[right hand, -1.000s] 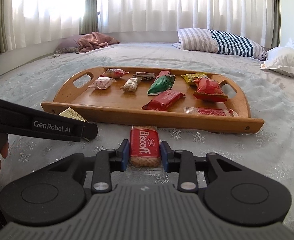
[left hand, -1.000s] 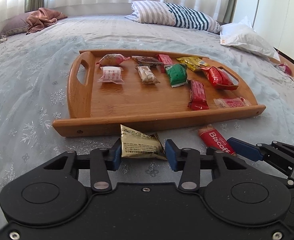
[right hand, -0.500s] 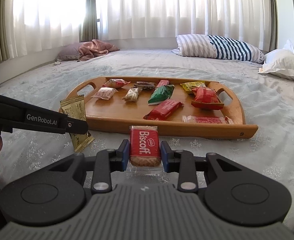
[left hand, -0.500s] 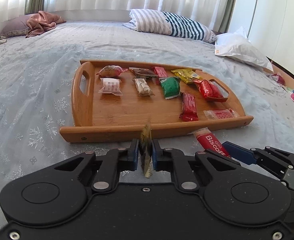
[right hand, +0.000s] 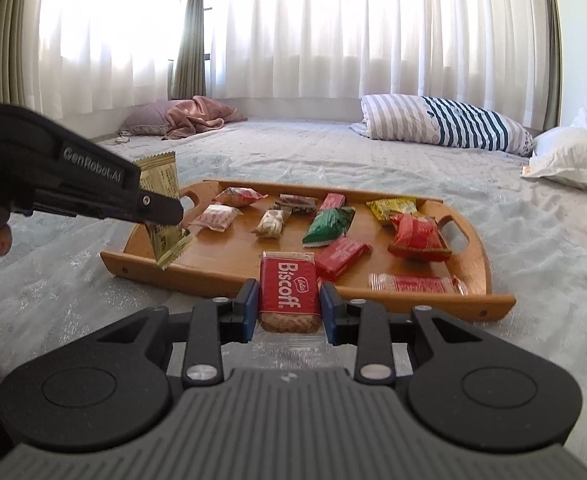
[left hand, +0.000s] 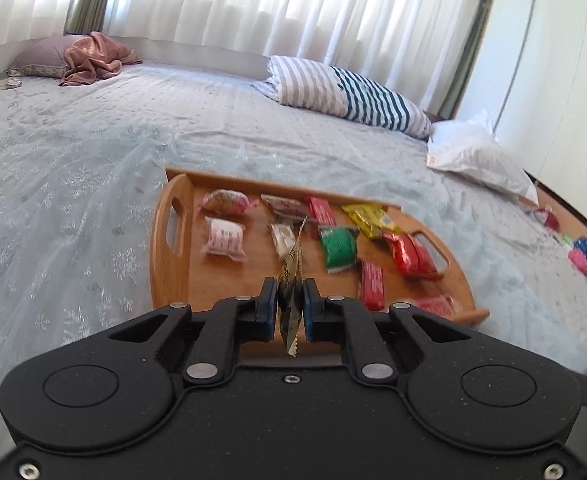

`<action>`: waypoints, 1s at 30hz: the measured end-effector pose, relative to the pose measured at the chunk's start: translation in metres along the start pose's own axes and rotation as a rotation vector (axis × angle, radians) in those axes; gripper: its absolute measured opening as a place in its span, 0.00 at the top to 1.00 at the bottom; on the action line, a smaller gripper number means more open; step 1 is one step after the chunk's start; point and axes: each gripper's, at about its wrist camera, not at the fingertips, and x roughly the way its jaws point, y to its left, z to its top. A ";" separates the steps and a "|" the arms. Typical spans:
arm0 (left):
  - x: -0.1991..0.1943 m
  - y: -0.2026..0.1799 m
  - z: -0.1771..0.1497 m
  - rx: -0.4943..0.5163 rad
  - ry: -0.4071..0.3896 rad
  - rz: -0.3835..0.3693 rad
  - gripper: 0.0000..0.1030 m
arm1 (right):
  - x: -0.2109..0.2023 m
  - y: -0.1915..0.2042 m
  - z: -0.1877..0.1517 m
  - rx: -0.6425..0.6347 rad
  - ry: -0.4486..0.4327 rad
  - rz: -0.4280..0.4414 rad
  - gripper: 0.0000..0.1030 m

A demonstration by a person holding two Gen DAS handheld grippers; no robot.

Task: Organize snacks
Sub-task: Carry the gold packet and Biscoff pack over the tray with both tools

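Note:
A wooden tray (left hand: 169, 264) (right hand: 489, 304) lies on the bed with several wrapped snacks on it. My left gripper (left hand: 289, 300) is shut on a gold packet (left hand: 291, 272), held edge-on above the tray's near edge. In the right wrist view this left gripper (right hand: 161, 204) holds the gold packet (right hand: 161, 180) over the tray's left end. My right gripper (right hand: 289, 304) is shut on a red Biscoff packet (right hand: 289, 288), raised in front of the tray's near rim.
A striped pillow (right hand: 445, 124) and a white pillow (right hand: 573, 160) lie at the far right of the bed. A pink cloth (right hand: 197, 116) lies on a purple pillow far left. Small items (left hand: 577, 252) lie at the bed's right edge.
Both grippers have lifted their packets off the bed. The left closed on the gold packet a second ago and has moved up over the tray's left end.

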 end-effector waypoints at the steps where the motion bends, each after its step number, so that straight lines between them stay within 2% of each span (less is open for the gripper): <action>1: 0.003 0.002 0.003 -0.009 -0.003 0.006 0.88 | 0.003 -0.001 0.003 -0.001 -0.003 0.001 0.64; 8: 0.032 0.014 0.018 -0.087 0.009 0.013 0.88 | 0.023 -0.004 0.017 -0.001 -0.015 0.011 0.64; 18: 0.068 0.027 0.014 -0.192 0.050 0.020 0.88 | 0.059 -0.001 0.026 -0.011 0.014 0.026 0.64; 30: 0.086 0.032 0.008 -0.221 0.072 0.038 0.88 | 0.086 0.006 0.027 -0.029 0.041 0.032 0.63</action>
